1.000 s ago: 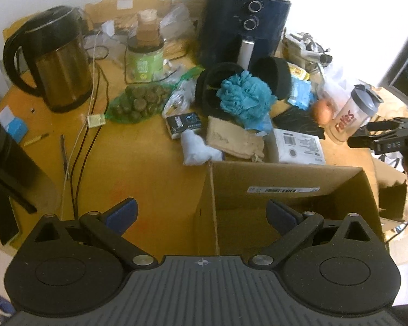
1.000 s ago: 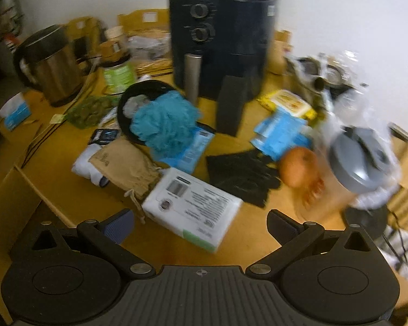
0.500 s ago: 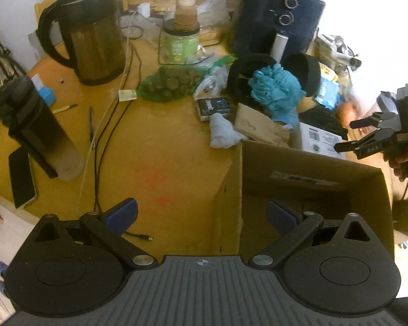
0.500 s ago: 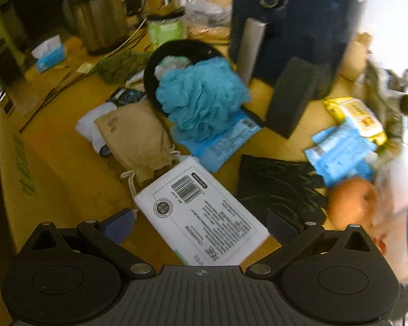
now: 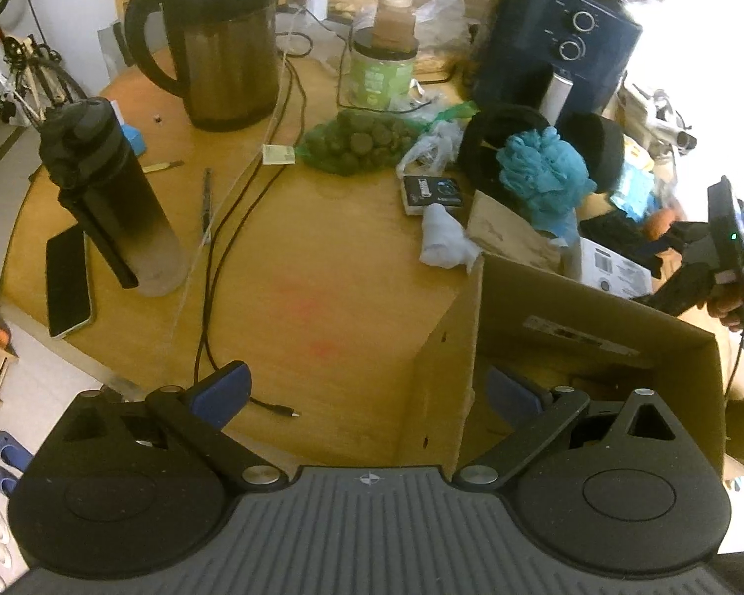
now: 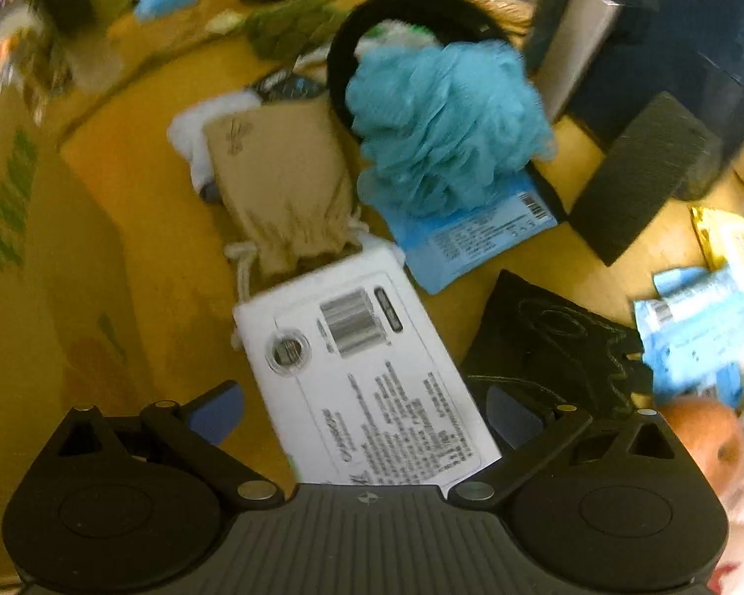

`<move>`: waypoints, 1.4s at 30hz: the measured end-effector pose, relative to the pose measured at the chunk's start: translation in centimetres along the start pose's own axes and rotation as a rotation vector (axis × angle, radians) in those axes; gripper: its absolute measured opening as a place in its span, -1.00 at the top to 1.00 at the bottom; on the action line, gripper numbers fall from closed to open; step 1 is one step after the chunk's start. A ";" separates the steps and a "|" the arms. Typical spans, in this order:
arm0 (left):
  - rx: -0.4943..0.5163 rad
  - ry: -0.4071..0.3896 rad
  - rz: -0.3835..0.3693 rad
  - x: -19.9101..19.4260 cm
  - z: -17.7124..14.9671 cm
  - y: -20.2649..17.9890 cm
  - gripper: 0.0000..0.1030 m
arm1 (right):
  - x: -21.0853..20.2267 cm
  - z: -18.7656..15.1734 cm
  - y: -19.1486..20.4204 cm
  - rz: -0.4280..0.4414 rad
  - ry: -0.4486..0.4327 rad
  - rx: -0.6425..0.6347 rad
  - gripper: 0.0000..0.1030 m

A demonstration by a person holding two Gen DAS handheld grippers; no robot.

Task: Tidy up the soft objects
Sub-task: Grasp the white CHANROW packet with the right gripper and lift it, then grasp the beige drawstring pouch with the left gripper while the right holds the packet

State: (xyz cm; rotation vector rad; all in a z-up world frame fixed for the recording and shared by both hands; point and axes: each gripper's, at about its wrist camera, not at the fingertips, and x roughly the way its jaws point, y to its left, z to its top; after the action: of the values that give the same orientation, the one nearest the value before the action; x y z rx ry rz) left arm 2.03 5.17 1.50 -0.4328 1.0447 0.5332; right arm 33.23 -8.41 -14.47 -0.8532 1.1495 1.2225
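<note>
White soft pack lies on the counter between the right gripper's spread fingers; light and squashy, it is probably best pinched across its narrow width. Left gripper gapes empty by the box.

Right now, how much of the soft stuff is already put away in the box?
None that shows. The little of the cardboard box interior in view holds nothing soft. Both grippers are open and empty: the right gripper hangs over the white pack, the left gripper at the box edge. Left on the table: blue loofah, tan pouch, white cloth, black gloves.
</note>
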 end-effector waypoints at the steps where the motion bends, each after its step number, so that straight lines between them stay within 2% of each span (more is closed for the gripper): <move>1: -0.004 0.003 0.004 0.0 0.0 0.0 -1.00 | 0.3 0.0 0.1 -0.006 0.007 -0.027 -1.00; 5: -0.015 0.009 0.011 0.1 0.0 0.0 -1.00 | 1.7 -0.1 0.9 -0.044 0.024 -0.116 -1.00; 10: -0.010 0.004 0.009 0.1 0.4 -0.2 -1.00 | 3.3 0.0 1.8 -0.070 0.061 -0.155 -0.90; 17: 0.015 -0.006 -0.012 0.4 1.0 -0.6 -1.00 | 2.5 -0.3 1.9 -0.055 0.039 -0.158 -0.82; 23: 0.019 -0.027 -0.050 0.5 1.8 -0.9 -1.00 | -0.3 -0.7 0.2 -0.015 -0.048 0.007 -0.81; 31: 0.053 -0.085 -0.114 0.7 3.8 -1.6 -1.00 | -6.6 -2.0 -1.1 -0.062 -0.234 0.257 -0.81; 38: 0.086 -0.129 -0.174 1.6 6.1 -2.6 -1.00 | -11.8 -3.7 0.1 -0.126 -0.388 0.429 -0.81; 42: 0.128 -0.149 -0.221 2.2 7.2 -3.5 -1.00 | -13.9 -5.0 1.3 -0.160 -0.440 0.495 -0.81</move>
State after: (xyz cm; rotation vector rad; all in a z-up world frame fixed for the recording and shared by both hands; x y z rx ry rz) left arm 10.04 7.02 2.98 -0.3832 0.8693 0.2949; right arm 31.47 -16.50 -2.19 -0.2752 0.9401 0.8775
